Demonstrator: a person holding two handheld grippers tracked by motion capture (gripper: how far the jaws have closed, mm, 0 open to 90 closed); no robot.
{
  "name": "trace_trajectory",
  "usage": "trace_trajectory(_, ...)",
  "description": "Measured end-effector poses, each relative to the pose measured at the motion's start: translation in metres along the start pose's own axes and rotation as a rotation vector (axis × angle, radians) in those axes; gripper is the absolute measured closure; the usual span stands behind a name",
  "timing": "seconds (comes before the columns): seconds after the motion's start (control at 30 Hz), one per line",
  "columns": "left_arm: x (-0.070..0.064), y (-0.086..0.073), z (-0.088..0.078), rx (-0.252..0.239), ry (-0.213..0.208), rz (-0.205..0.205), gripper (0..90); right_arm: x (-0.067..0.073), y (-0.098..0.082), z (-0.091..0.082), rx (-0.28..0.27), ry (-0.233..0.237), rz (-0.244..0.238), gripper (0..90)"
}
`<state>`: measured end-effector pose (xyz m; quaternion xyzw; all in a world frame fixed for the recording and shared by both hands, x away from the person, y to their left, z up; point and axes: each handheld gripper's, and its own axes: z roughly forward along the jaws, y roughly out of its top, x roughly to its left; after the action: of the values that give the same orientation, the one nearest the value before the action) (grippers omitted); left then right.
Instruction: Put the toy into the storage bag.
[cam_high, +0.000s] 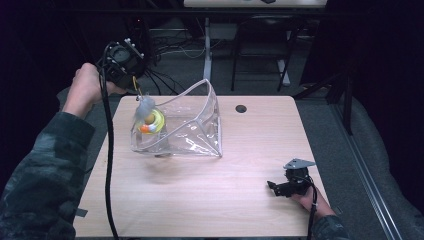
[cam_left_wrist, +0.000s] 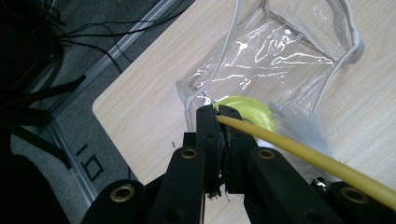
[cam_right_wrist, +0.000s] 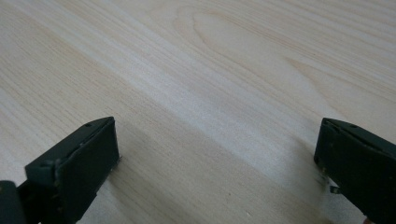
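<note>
I'm holding my left gripper (cam_high: 134, 82) up at abt 10 o'clock off the table (cam_high: 210, 205), jaws pinched tight on a thin yellow stick (cam_left_wrist: 299, 151). The toy (cam_high: 149, 120) is dangling off the stick's end: yellow ring, orange bit and a grey feathery tuft, hanging right at the near-left corner of the clear plastic bag (cam_high: 192, 125). The bag is sitting w/ its mouth gaping up, at abt 11 o'clock on the tabletop. In the left gripper view the yellow part (cam_left_wrist: 247, 112) is showing just past my jaw tips, over the bag's rim; I can't tell if it's already inside or hanging over the wall.

My right gripper (cam_high: 280, 188) is resting at abt 4 o'clock, jaws spread wide, holding nothing, only bare wood btwn them.

Risks as I'm judging them:
- Bag is soft, nothing is bracing it. If the toy is catching the rim, the wall's prob folding in or the whole bag is sliding toward the left edge.
- Toy is swinging free on the stick, so aim is loose; the tuft could be snagging on the rim.
- Grip is on a thin round stick, so it could be rotating or slipping in the jaws.
</note>
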<state>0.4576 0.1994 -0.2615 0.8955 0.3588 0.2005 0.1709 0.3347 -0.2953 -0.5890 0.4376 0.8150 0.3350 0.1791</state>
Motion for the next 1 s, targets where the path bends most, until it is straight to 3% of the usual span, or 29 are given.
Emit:
trace_trajectory(0.43, -0.007, 0.004, 0.022, 0.031, -0.022, 0.018, 88.0, 0.000, 0.000, 0.000, 0.000, 0.000, 0.001, 0.0)
trace_trajectory(1.0, -0.013, 0.007, 0.051, 0.021, -0.057, -0.008, 88.0, 0.000, 0.000, 0.000, 0.000, 0.000, 0.000, 0.0)
